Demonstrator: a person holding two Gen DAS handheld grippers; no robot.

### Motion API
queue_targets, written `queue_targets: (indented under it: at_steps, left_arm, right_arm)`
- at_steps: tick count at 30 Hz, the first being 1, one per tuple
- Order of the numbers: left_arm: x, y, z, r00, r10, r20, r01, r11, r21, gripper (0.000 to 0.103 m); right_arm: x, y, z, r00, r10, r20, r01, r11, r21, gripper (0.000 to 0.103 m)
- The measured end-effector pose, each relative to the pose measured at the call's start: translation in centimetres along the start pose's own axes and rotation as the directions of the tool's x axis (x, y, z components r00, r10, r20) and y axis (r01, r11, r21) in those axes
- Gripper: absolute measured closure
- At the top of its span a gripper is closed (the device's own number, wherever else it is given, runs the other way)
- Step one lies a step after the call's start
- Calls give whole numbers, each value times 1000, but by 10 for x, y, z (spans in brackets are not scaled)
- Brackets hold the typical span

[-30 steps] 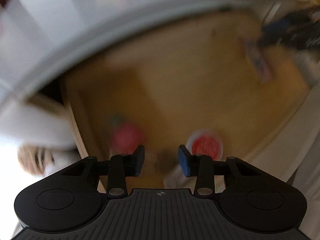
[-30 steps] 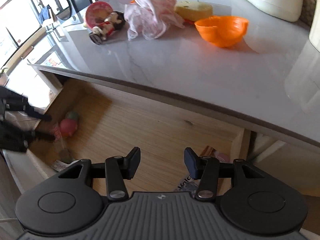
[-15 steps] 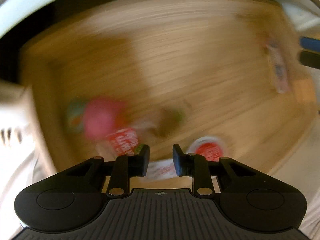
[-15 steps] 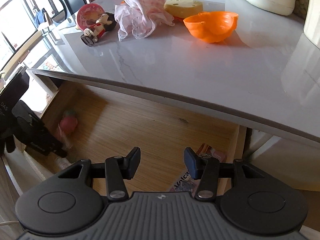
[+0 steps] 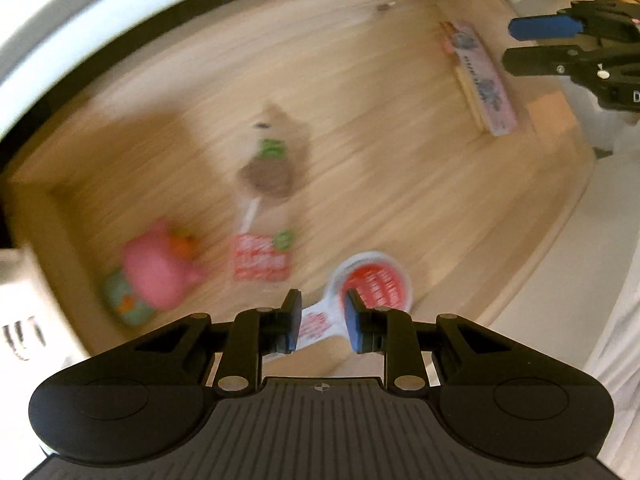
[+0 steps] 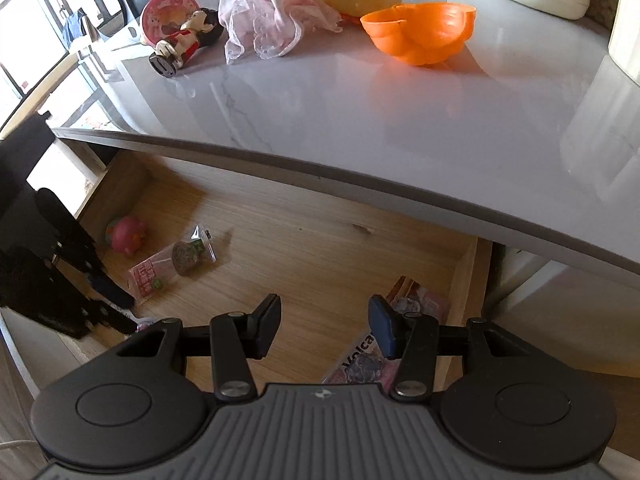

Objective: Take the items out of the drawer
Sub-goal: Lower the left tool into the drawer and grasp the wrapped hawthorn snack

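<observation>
Wooden drawer [image 5: 400,128]: my left hand-held gripper [image 5: 322,326] is spread around white-red packet [image 5: 360,292]; right hand-held gripper [image 6: 324,330] is spread, w/o load.

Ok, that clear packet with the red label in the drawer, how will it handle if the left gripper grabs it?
The clear packet looks like thin film, so it will probably flop and crinkle. The dark round lump inside may swing one end down. Lying flat on the drawer floor, it gives the open left gripper little edge to pinch.
</observation>
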State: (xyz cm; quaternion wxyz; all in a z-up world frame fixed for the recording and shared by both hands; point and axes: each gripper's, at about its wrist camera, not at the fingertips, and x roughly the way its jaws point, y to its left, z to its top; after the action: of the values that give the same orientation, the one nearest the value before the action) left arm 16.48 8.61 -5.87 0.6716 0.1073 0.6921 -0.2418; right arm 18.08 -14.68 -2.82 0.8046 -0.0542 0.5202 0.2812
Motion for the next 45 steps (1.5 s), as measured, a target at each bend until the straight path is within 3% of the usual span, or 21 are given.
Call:
queue_targets:
  at_steps: [4, 9, 12, 17, 23, 32, 38, 41, 45]
  left_arm:
    - [-9, -8, -10, 998, 42, 42, -45, 996, 78, 78]
    - [-26, -12, -7, 961, 109, 253, -124, 991, 47, 78]
    - [-17, -22, 6, 957, 140, 255, -163, 984, 68, 76]
    - [10, -30, 32, 947, 251, 198, -277, 954, 112, 74]
    - [27, -23, 45, 964, 223, 142, -236, 969, 78, 63]
    - [28, -22, 64, 971, 189, 146, -197, 980, 37, 61]
    - [25, -15, 74, 972, 179, 151, -178, 984, -17, 63]
    - [24, -15, 81, 970, 196, 143, -193, 981, -36, 71]
    - [4, -16, 80, 970, 142, 195, -138, 990, -34, 74]
  right_arm:
    - [1, 2, 0, 1000, -2, 2, 2, 1000, -10, 55]
    - [0, 1, 1, 1000, -6, 6, 6, 1000, -7, 55]
    - [1, 0, 2, 1000, -11, 6, 11, 1000, -6, 55]
    - [1, -1, 1, 1000, -25, 12, 25, 1000, -2, 55]
    - [1, -4, 2, 1000, -26, 18, 26, 1000, 12, 55]
    - [-1, -3, 1, 999, -35, 17, 35, 999, 2, 55]
    - [1, -1, 1, 999, -45, 17, 45, 999, -4, 55]
    - [0, 1, -1, 998, -67, 23, 67, 998, -14, 55]
    - [-12, -3, 1, 996, -61, 65, 61, 998, -3, 55]
